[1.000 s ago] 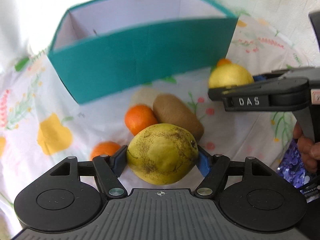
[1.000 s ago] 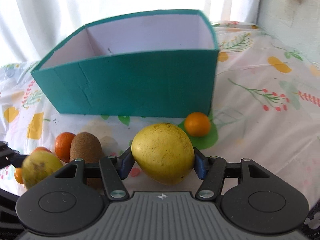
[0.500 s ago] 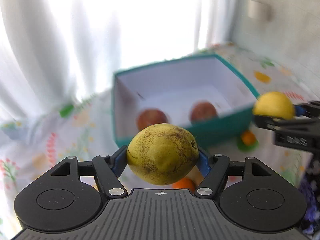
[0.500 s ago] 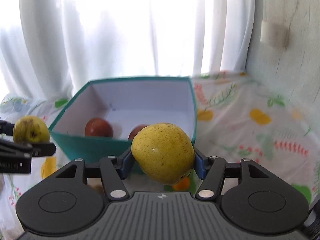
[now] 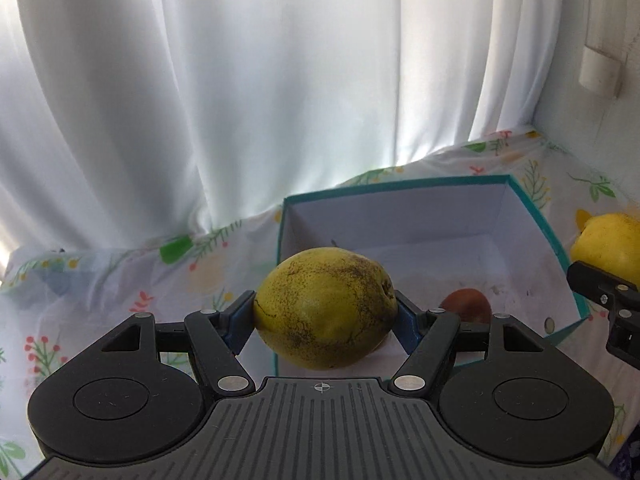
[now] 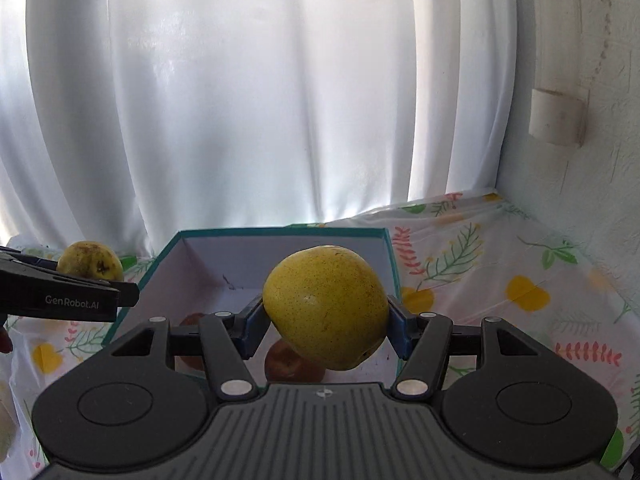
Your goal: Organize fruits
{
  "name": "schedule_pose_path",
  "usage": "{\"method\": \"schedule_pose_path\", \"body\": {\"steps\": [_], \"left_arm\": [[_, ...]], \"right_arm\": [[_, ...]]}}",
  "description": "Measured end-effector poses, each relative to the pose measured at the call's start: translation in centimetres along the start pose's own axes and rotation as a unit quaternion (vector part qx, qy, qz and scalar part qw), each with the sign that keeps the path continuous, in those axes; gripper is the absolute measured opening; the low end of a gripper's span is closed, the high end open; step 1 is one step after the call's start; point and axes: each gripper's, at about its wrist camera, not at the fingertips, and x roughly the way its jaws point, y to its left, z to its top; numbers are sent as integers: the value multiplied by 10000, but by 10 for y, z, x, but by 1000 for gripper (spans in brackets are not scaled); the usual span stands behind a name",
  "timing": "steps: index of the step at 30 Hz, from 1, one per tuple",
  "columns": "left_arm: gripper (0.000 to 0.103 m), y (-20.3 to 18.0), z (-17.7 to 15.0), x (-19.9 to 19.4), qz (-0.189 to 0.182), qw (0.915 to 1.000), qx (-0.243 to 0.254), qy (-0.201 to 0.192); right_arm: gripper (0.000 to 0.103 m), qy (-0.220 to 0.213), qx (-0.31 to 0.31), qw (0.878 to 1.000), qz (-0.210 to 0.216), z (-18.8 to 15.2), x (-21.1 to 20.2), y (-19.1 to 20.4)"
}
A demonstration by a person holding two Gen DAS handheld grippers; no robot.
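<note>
- Standing open on the floral tablecloth (image 6: 500, 272), one teal box (image 6: 390, 256) holds two reddish fruits (image 6: 292, 364).
- Left gripper (image 5: 326, 316) clamps one speckled pear (image 5: 326, 312) above the box's near-left corner.
- Right gripper (image 6: 326, 320) clamps one smoother pear (image 6: 326, 310) over the box.

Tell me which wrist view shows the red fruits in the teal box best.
Right wrist: two red fruits show in the teal box, each partly hidden by the gripper. The left wrist view shows only one, behind its finger.
</note>
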Motion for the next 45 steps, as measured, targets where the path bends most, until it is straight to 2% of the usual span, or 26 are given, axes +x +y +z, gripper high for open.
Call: {"method": "schedule_pose_path", "body": {"steps": [18,32,45], "left_arm": [[75,-10,-4,51,76,9981,-16,613],[75,-8,-6,78,183,9958,-32,895],[75,-10,-9,90,183,9944,-19,1042]], "right_arm": [[60,630,-192,9978,-83,-7,52,-4],[60,1036,-312,9940,-147,-13,86,-6],[60,1228,-479,9911,-177,-14,102,3]]}}
